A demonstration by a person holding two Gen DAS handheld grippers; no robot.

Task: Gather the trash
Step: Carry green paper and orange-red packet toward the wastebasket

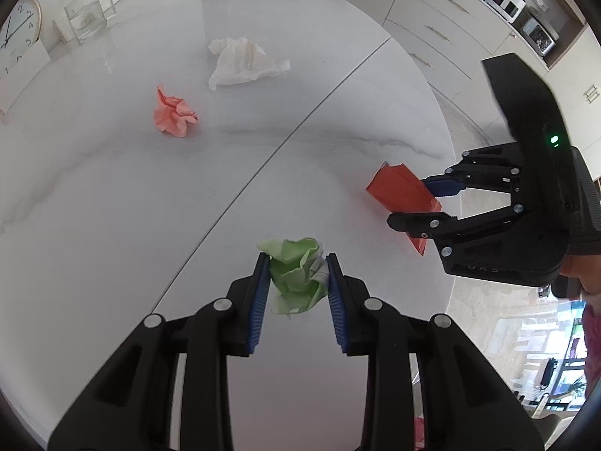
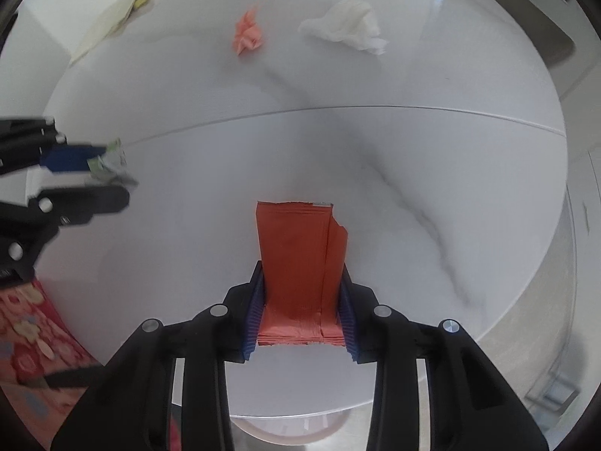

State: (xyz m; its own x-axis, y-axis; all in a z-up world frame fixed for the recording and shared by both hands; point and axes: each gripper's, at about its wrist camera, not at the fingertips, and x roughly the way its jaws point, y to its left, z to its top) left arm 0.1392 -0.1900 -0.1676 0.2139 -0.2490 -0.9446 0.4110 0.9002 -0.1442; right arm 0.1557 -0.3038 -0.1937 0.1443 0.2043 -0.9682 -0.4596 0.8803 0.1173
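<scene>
Two grips are made at once. Left gripper (image 1: 298, 263): its jaws are clamped on a crumpled green paper ball (image 1: 296, 274), blue pads pressing both sides. Right gripper (image 2: 302, 300): its jaws are closed on a flat orange-red wrapper (image 2: 300, 263) — in the left wrist view that gripper sits at about three o'clock from the green ball. Beyond, on the white marble surface (image 1: 112, 206), a crumpled pink paper (image 1: 173, 114) lies at roughly eleven o'clock and a crumpled white tissue (image 1: 244, 62) near twelve — close together, not touching.
</scene>
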